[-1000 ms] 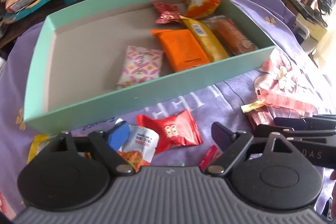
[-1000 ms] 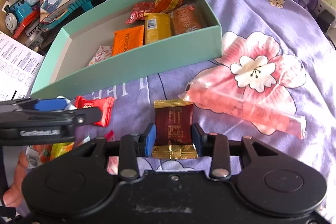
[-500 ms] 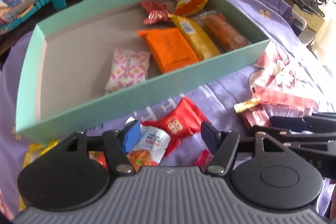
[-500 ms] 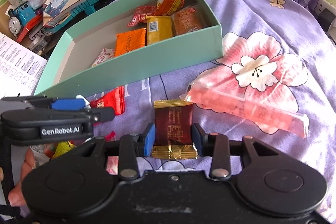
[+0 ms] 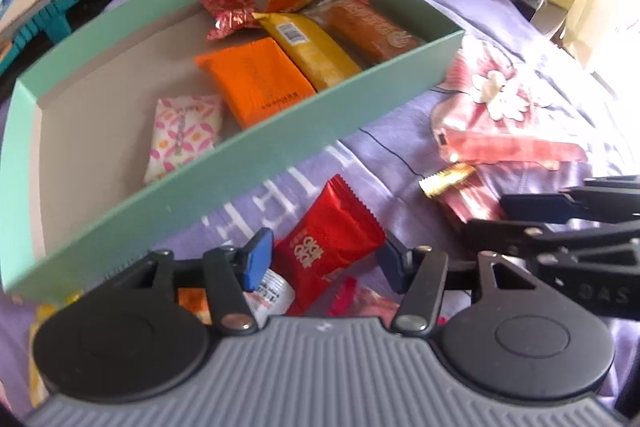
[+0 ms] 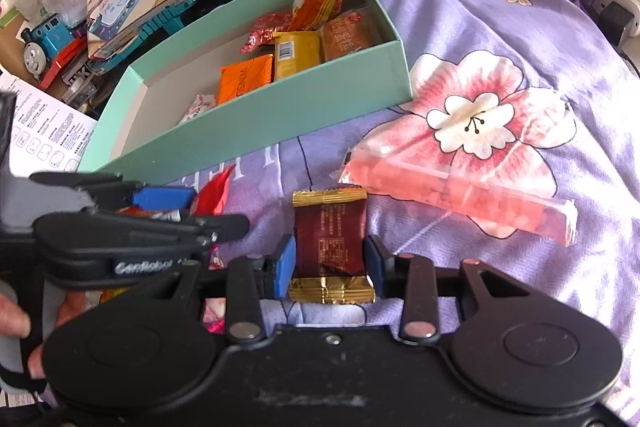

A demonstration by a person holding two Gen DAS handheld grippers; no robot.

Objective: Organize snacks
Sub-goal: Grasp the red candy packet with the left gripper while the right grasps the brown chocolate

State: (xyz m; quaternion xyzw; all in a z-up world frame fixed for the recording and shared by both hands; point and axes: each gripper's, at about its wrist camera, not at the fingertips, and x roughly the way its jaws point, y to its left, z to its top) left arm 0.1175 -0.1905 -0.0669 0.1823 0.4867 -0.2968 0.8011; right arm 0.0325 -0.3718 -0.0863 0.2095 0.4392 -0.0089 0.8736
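Jaws closing round crinkly red packet (image 5: 326, 243)

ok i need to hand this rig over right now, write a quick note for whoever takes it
Left gripper: jaws closing around the red snack packet on the purple cloth; pads not yet pressing.
Right gripper: shut on the dark red gold-edged packet, near the cloth.
Done: six snacks lie in the teal box: the pink patterned, orange, yellow, brown, red foil and orange foil ones.
Left: box these two packets, then the long pink packet and the loose wrappers under the left gripper.
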